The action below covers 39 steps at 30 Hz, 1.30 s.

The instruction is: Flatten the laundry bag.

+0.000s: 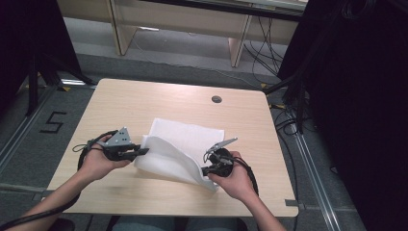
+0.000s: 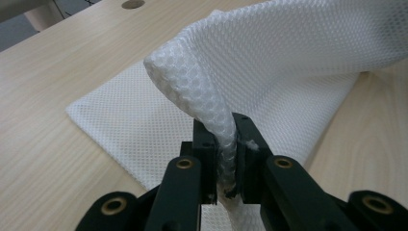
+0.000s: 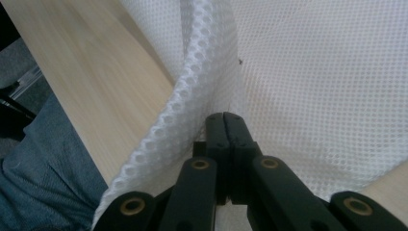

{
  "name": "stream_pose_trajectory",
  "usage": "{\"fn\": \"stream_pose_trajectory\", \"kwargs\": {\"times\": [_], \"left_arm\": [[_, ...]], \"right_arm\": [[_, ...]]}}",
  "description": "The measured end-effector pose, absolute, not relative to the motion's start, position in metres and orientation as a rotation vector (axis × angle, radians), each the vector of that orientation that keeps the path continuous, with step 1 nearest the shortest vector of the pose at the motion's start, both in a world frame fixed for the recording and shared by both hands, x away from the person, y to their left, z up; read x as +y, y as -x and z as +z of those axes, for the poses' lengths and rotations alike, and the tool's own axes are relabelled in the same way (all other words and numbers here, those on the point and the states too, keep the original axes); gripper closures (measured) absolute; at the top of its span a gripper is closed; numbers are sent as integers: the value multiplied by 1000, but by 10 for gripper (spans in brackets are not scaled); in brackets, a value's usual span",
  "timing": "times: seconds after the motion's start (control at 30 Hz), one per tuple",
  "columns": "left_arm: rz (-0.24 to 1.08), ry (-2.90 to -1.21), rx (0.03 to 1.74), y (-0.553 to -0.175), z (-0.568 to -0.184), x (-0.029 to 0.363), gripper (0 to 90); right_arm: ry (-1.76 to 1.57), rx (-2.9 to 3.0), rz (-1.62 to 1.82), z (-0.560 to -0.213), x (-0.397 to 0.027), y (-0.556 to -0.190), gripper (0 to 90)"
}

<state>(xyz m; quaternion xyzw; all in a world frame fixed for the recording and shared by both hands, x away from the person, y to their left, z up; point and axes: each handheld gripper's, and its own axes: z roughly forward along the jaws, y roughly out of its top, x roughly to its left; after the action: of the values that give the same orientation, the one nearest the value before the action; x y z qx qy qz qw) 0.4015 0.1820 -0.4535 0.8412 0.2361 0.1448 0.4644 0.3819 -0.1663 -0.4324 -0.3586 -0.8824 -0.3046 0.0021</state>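
Jaws: left gripper [image 2: 226, 159] clamps mesh cloth [image 1: 185, 144] edge; right gripper [image 3: 225, 144] clenched, hold unclear. Lift both corners evenly, fold toward tabletop [image 1: 144, 101] far edge.

Left gripper [image 1: 142, 151] fingers pinched, aimed right; right gripper [image 1: 206, 169] fingers closed, aimed left

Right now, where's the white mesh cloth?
In the high view the white mesh cloth lies mid-table, its near edge lifted between the left claw and the right claw, short of the round grommet hole.
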Motion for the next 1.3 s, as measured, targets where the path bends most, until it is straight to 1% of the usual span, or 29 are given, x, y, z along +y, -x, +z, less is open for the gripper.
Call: {"fn": "stream_pose_trajectory", "kwargs": {"times": [0.03, 0.1, 0.23, 0.3, 0.37, 0.43, 0.5, 0.63, 0.8, 0.83, 1.07, 1.2, 1.3], "left_arm": [[356, -2077, 551, -401, -453, 183, 800], [350, -2079, 566, -398, -454, 184, 791], [308, -2100, 530, -390, -455, 189, 773], [309, -2109, 527, -388, -454, 190, 764], [265, -2100, 526, -383, -455, 195, 751], [255, -2117, 502, -380, -454, 198, 738], [242, -2117, 517, -378, -454, 199, 725], [184, -2121, 497, -367, -455, 207, 698], [166, -2169, 470, -359, -453, 221, 636], [161, -2165, 490, -355, -454, 223, 628], [165, -2206, 489, -343, -450, 244, 564], [175, -2218, 489, -339, -447, 253, 545], [181, -2204, 521, -338, -445, 261, 542]], "right_arm": [[1147, -2754, -940, -433, -166, -380, 900], [1135, -2750, -933, -436, -166, -378, 900], [1157, -2738, -892, -442, -165, -374, 900], [1120, -2736, -909, -445, -165, -372, 900], [1114, -2733, -890, -447, -165, -371, 900], [1109, -2730, -873, -449, -164, -369, 900], [1105, -2734, -866, -451, -164, -368, 900], [1100, -2732, -836, -455, -163, -365, 900], [1100, -2731, -798, -463, -164, -364, 900], [1100, -2730, -804, -465, -164, -364, 900], [1112, -2732, -769, -471, -166, -365, 897], [1120, -2732, -785, -469, -168, -366, 895], [1147, -2731, -784, -466, -170, -368, 893]]}}
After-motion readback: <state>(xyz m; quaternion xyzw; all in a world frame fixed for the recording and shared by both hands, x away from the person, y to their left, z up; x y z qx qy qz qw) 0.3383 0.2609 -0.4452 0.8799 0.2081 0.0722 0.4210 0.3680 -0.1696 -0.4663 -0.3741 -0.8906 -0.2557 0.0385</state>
